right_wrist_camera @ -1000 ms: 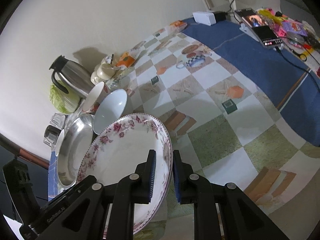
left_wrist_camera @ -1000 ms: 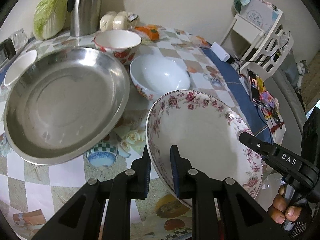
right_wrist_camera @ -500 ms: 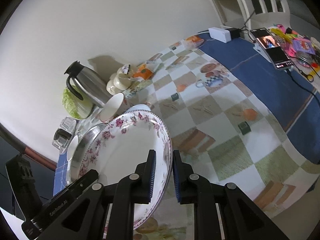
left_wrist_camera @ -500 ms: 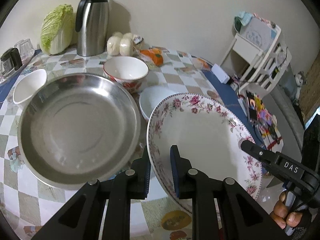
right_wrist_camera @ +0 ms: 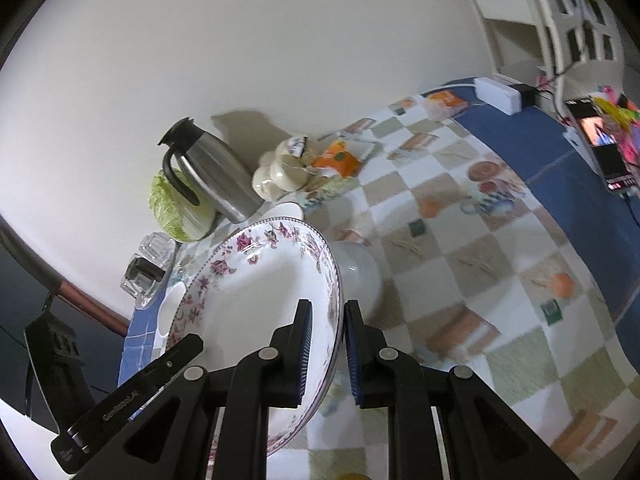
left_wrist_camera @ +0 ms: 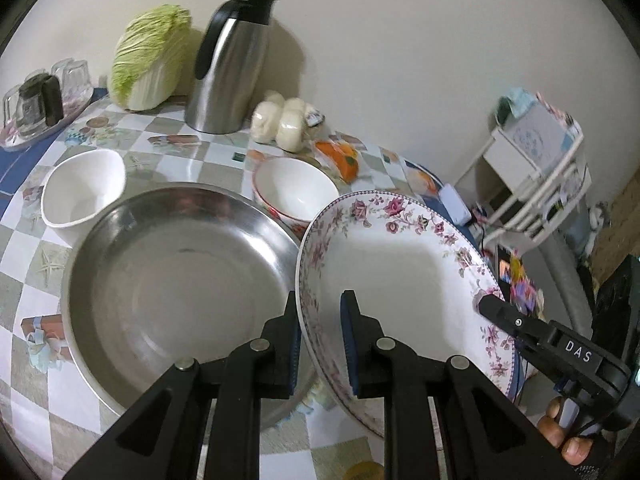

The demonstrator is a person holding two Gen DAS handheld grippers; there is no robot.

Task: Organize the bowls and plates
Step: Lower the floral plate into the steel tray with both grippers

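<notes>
A large white plate with a pink floral rim (left_wrist_camera: 404, 280) is held tilted in the air by both grippers. My left gripper (left_wrist_camera: 319, 340) is shut on its near left rim. My right gripper (right_wrist_camera: 325, 346) is shut on the opposite rim of the same plate (right_wrist_camera: 256, 300), and shows in the left wrist view (left_wrist_camera: 492, 310). Below and left lies a big steel basin (left_wrist_camera: 176, 280). A red-patterned bowl (left_wrist_camera: 296, 192) and a plain white bowl (left_wrist_camera: 82, 196) stand behind it. Another white bowl (right_wrist_camera: 358, 276) sits under the plate's edge.
A steel thermos jug (left_wrist_camera: 230, 68), a cabbage (left_wrist_camera: 148, 60), wrapped buns (left_wrist_camera: 280, 124) and an orange packet (left_wrist_camera: 340, 158) stand along the wall. Glasses on a tray (left_wrist_camera: 36, 100) sit at far left. A white shelf (left_wrist_camera: 536, 168) stands beyond the table's right end.
Both grippers have lifted the floral plate higher and carried it left, over the basin's right edge. The white bowl beneath it is now hidden in the left wrist view.
</notes>
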